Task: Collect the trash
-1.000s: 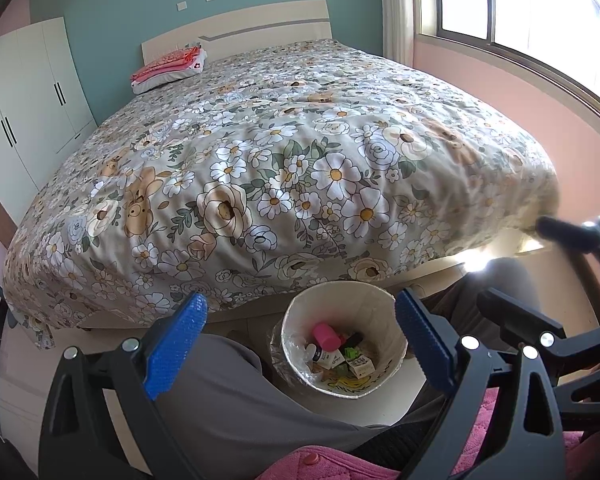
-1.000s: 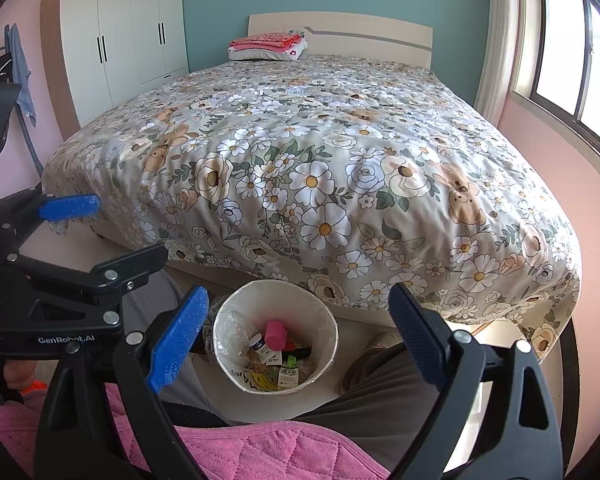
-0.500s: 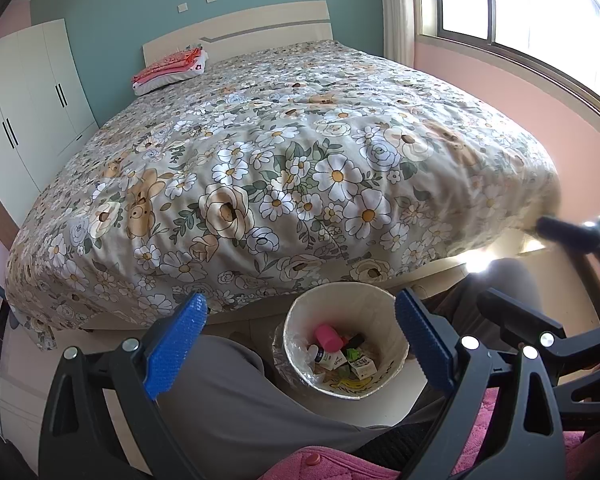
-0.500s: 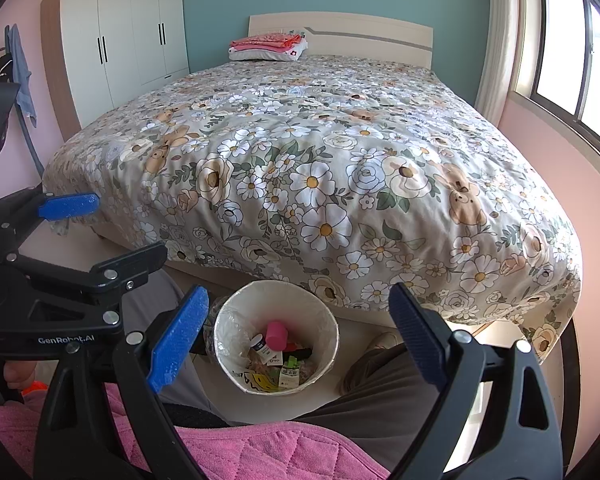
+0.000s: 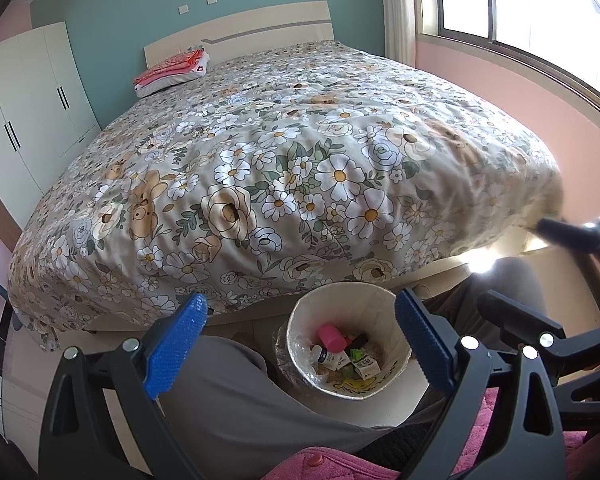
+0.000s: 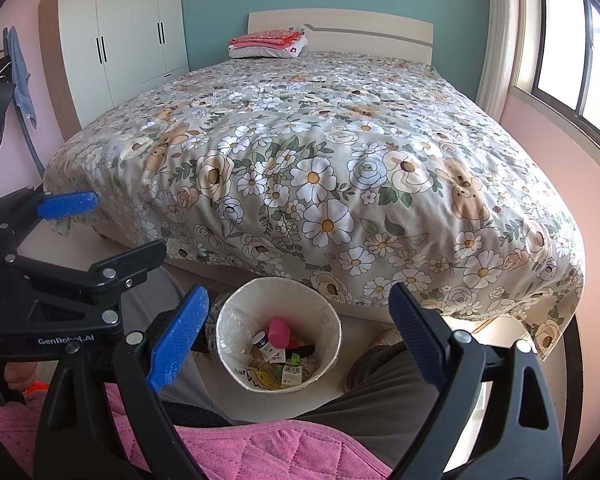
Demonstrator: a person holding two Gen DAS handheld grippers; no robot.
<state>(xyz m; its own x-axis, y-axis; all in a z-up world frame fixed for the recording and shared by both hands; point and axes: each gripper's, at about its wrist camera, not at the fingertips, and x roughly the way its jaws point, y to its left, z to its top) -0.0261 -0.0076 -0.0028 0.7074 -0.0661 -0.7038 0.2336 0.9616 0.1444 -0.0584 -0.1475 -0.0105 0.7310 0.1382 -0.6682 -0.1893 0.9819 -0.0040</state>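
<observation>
As both grippers' fingers (image 5: 176, 344) spread empty, bin (image 5: 384, 312) upright, mouth up.

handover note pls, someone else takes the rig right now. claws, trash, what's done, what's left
Left claw: open, empty, held above the bin.
Right claw: open, empty, also over the bin, beside the left one.
Bin: on the floor at the foot of the bed, between the person's legs. Inside are a pink cap, small bottles, cartons and wrappers.
Done: that trash is in the bin.
Left: no loose trash shows on the bed or the visible floor in either view. Look around outside these views before calling it finished.
</observation>
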